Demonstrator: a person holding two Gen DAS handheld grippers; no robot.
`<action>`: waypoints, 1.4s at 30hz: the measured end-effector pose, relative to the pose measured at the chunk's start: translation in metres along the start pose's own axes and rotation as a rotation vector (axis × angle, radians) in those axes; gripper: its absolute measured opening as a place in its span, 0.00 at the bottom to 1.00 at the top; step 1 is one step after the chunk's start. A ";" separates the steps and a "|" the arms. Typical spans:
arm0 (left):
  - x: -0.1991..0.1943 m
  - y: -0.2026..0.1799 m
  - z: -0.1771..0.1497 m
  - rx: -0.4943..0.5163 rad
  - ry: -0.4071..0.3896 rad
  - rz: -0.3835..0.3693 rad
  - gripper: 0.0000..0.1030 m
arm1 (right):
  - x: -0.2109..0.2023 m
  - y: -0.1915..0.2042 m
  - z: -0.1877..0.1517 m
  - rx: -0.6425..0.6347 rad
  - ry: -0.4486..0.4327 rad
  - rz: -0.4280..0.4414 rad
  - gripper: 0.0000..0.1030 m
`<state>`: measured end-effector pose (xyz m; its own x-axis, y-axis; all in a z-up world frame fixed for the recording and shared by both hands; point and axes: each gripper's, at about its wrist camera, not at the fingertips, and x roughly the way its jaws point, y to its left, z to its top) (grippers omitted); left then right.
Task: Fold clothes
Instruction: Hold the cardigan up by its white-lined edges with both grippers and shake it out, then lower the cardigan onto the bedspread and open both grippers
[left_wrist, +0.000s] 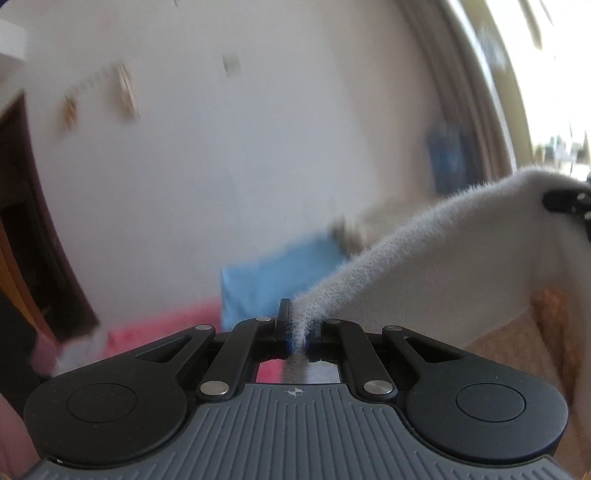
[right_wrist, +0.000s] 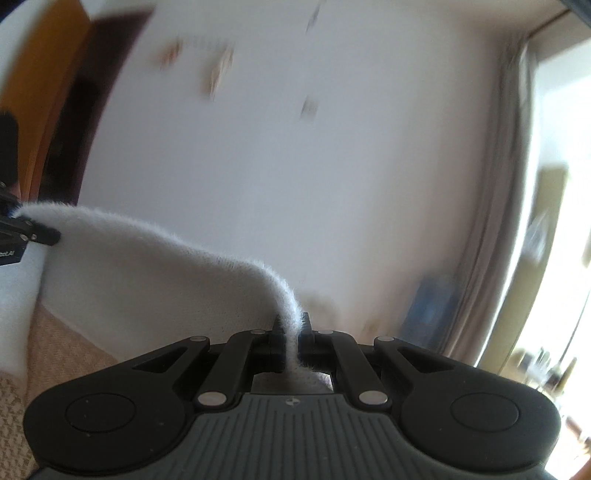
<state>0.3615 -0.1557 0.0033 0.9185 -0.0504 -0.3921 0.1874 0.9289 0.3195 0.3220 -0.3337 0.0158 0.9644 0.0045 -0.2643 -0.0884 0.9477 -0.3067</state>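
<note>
Fabric of a white fleecy garment (left_wrist: 436, 258) hangs slack between both closed grippers, its held edge running from the left gripper (left_wrist: 295, 328) toward two o'clock to the right gripper (right_wrist: 291, 332), each pinching one end.

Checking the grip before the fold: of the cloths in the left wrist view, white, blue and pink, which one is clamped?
The fuzzy white garment. Its edge runs into the shut left gripper, while the blue cloth and pink cloth lie beyond, untouched.
</note>
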 end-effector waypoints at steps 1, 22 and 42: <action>0.021 -0.003 -0.011 0.009 0.041 0.007 0.06 | 0.025 0.007 -0.011 0.000 0.044 0.014 0.03; 0.193 -0.031 -0.092 0.066 0.385 -0.034 0.44 | 0.189 0.043 -0.131 0.030 0.426 0.112 0.16; -0.064 0.124 -0.095 -0.448 0.347 -0.231 0.90 | -0.087 -0.069 -0.118 0.699 0.473 0.286 0.67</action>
<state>0.2927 -0.0023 -0.0139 0.6907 -0.2165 -0.6900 0.1346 0.9760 -0.1715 0.2148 -0.4376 -0.0481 0.7111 0.2846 -0.6429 0.0118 0.9094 0.4157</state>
